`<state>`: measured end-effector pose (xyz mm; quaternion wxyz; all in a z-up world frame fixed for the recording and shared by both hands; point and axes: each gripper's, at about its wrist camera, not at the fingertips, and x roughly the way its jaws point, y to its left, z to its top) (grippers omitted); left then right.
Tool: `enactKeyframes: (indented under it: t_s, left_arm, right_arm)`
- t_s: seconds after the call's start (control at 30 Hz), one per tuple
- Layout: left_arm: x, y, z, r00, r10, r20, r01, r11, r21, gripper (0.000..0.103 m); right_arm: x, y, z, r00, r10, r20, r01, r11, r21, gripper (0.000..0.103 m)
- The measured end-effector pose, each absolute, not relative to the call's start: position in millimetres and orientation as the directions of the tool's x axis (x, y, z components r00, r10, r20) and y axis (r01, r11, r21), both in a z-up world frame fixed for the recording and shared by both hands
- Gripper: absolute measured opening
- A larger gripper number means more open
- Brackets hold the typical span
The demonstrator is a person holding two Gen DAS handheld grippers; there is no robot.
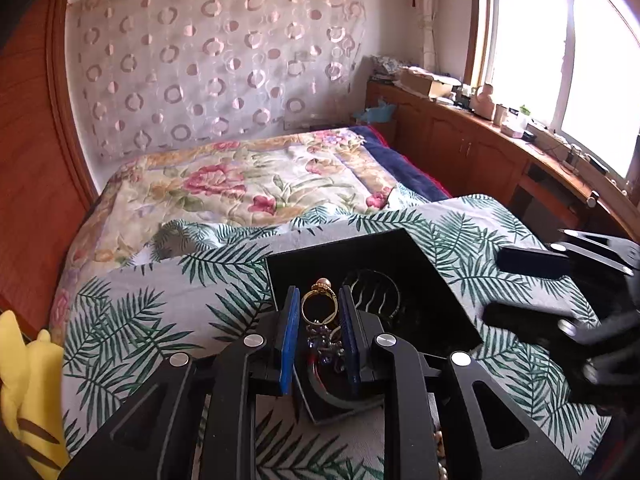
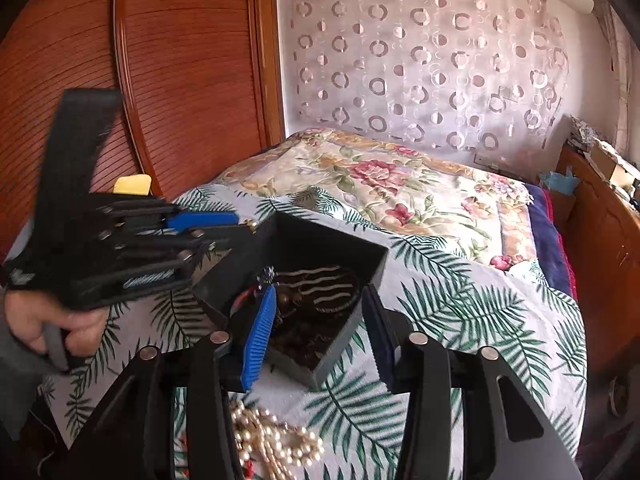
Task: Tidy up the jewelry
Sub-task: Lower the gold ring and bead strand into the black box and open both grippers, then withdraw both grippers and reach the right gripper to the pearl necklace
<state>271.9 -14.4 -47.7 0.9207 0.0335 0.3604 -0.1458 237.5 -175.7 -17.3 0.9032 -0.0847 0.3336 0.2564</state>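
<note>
A black open jewelry box (image 1: 404, 252) sits on the fern-print cloth; it also shows in the right wrist view (image 2: 344, 252). My left gripper (image 1: 319, 294) is over the box, its blue pads closed on a gold ring with a pearl (image 1: 318, 300). Purple-stone jewelry (image 1: 324, 344) and a dark bangle with wavy lines (image 1: 372, 292) lie in the box. My right gripper (image 2: 320, 296) is open, straddling the box's near corner. A pearl necklace (image 2: 276, 440) lies on the cloth just below it. The left gripper shows in the right wrist view (image 2: 208, 220).
The bed with a floral quilt (image 1: 248, 176) extends behind. A yellow plush toy (image 1: 28, 392) lies at the left. A wooden wardrobe (image 2: 180, 60) stands left, and a wooden counter with clutter (image 1: 500, 120) runs under the window at right.
</note>
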Motion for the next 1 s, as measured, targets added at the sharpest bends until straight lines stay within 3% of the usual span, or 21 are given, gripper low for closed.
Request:
enactKeyframes:
  t_s: [0.4, 0.5, 0.8, 1.0]
  left_arm:
    - [278, -24, -57, 0.688, -0.24, -0.684, 0.299, 0.954, -0.034, 0.02]
    - [270, -20, -54, 0.696, -0.244, -0.675, 0.294, 0.955, -0.042, 0.035]
    - [205, -12, -51, 0.719, -0.284, -0.635, 0.327, 0.944, -0.051, 0.061]
    - [177, -8, -66, 0.698, -0.298, -0.651, 0.333, 0.94, -0.072, 0.069]
  right_arm:
    - [202, -207, -33, 0.64, 0.411, -0.65, -0.514, 0.857, 0.035, 0.052]
    - [193, -216, -37, 0.633, 0.419, -0.651, -0.514, 0.856, 0.051, 0.052]
    - [164, -224, -65, 0.588, 0.411, -0.697, -0.534, 0.844, 0.047, 0.048]
    - [159, -218, -82, 0.551, 0.41, -0.727, -0.553, 0.831, 0.05, 0.041]
